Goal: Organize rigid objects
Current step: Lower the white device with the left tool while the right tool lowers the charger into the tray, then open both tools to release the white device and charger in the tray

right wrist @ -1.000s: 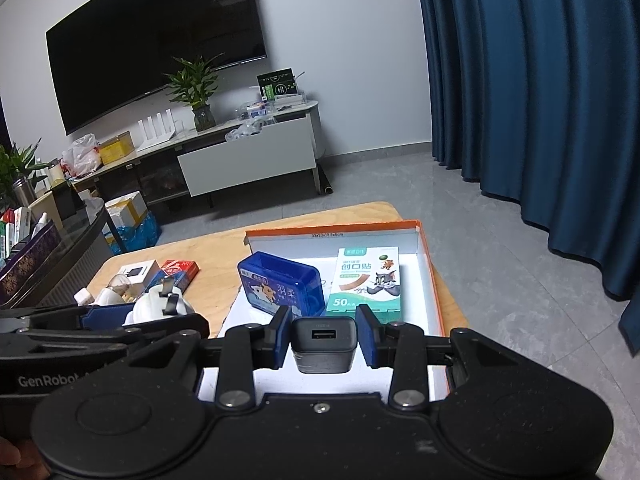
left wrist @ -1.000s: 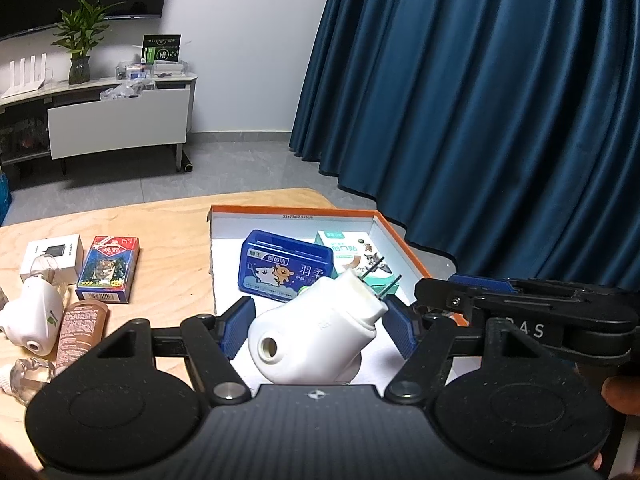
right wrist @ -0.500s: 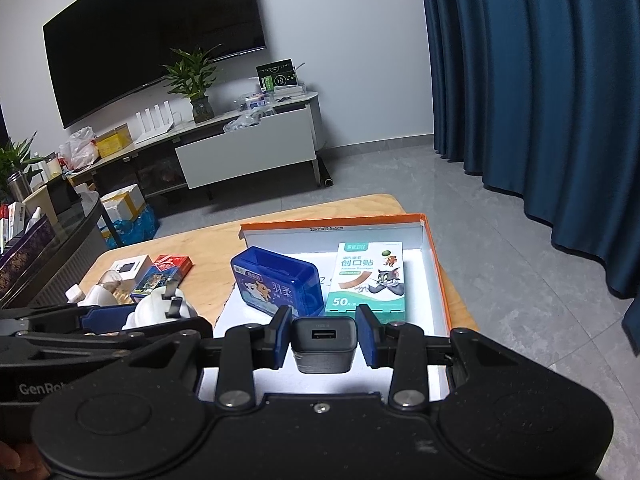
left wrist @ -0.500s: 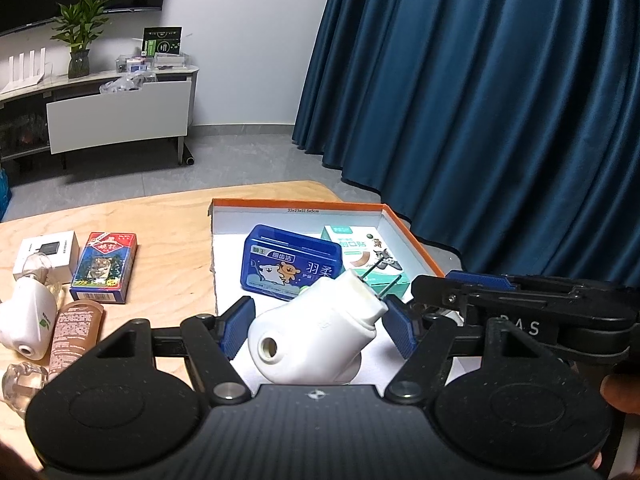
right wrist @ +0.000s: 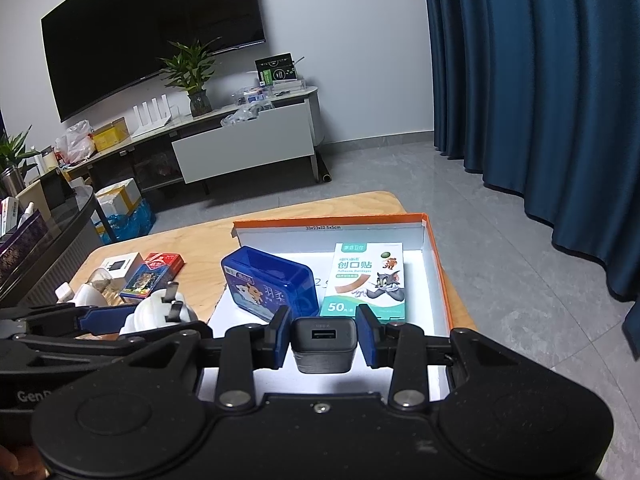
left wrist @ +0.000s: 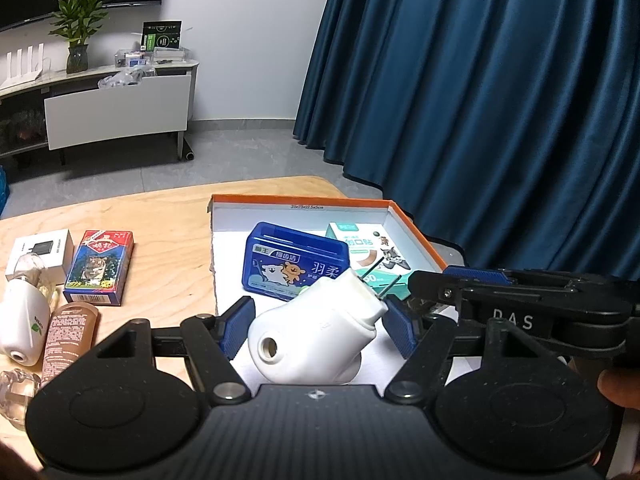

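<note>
I have the black charger [right wrist: 323, 344] pinched in my right gripper [right wrist: 324, 338] and the white plug-in heater [left wrist: 316, 332] clamped in my left gripper [left wrist: 318, 326]; the orange box [right wrist: 434, 256] lies at twelve o'clock, nearer my right.

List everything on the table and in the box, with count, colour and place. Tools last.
box: 1, orange with white inside, right part of table
table: 1, light wood
blue case: 1, in box, left
bandage pack: 1, teal and white, in box, right
card pack: 1, red and blue, on table
small white carton: 1, left of card pack
brown tube: 1, near table edge
white plug-in device: 1, in left tool
dark USB charger: 1, in right tool
</note>
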